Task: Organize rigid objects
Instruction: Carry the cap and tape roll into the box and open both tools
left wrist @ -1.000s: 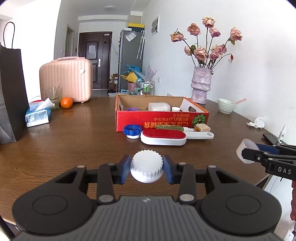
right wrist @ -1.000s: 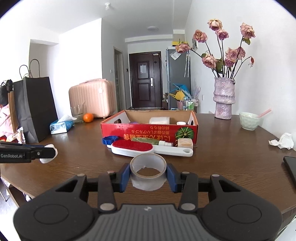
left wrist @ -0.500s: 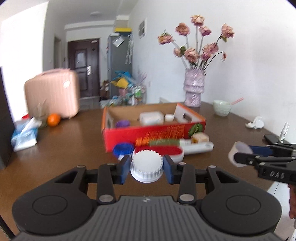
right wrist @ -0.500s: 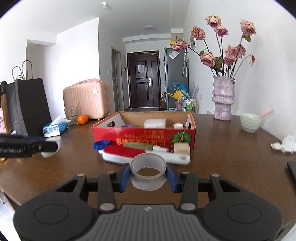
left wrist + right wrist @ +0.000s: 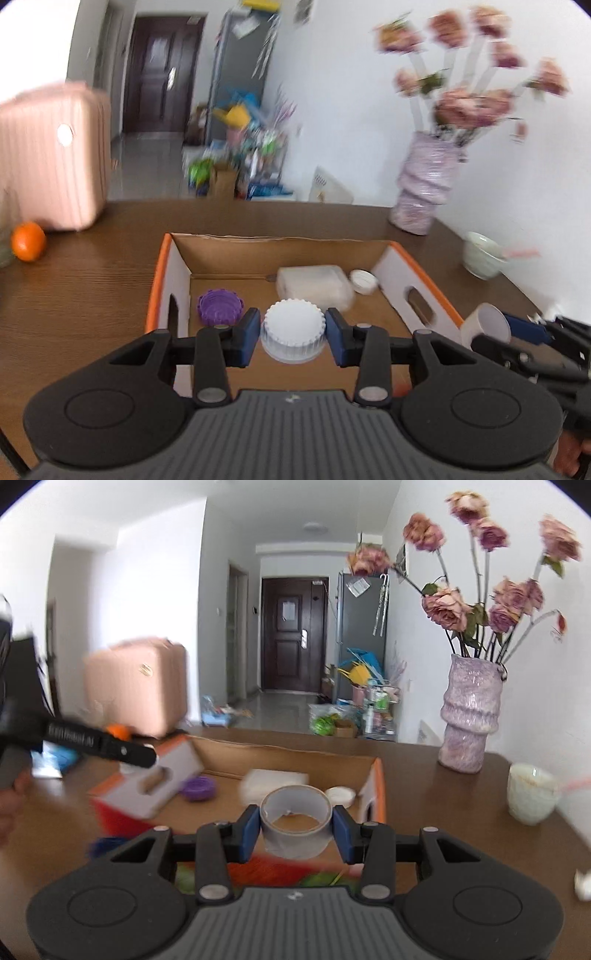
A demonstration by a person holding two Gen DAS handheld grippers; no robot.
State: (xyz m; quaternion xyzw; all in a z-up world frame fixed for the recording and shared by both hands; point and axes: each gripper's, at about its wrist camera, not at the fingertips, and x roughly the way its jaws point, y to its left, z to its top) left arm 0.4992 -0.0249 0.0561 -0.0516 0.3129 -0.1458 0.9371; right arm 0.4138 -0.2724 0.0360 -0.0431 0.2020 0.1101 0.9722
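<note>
My left gripper (image 5: 293,334) is shut on a white ridged lid (image 5: 293,328) and holds it over the near end of the open cardboard box (image 5: 424,273). My right gripper (image 5: 295,827) is shut on a grey tape roll (image 5: 295,821) above the box's (image 5: 376,775) near right side; it also shows in the left wrist view (image 5: 491,328). Inside the box lie a purple lid (image 5: 219,306), a clear plastic container (image 5: 314,286) and a small white cap (image 5: 364,280).
A purple vase with dried roses (image 5: 471,716) and a pale bowl (image 5: 532,794) stand on the table to the right. An orange (image 5: 27,242) and a pink suitcase (image 5: 51,158) are at the far left.
Both grippers have moved forward and up, from in front of the box to over it, each still holding its object. The brush and blue lid in front of the box have dropped out of view.
</note>
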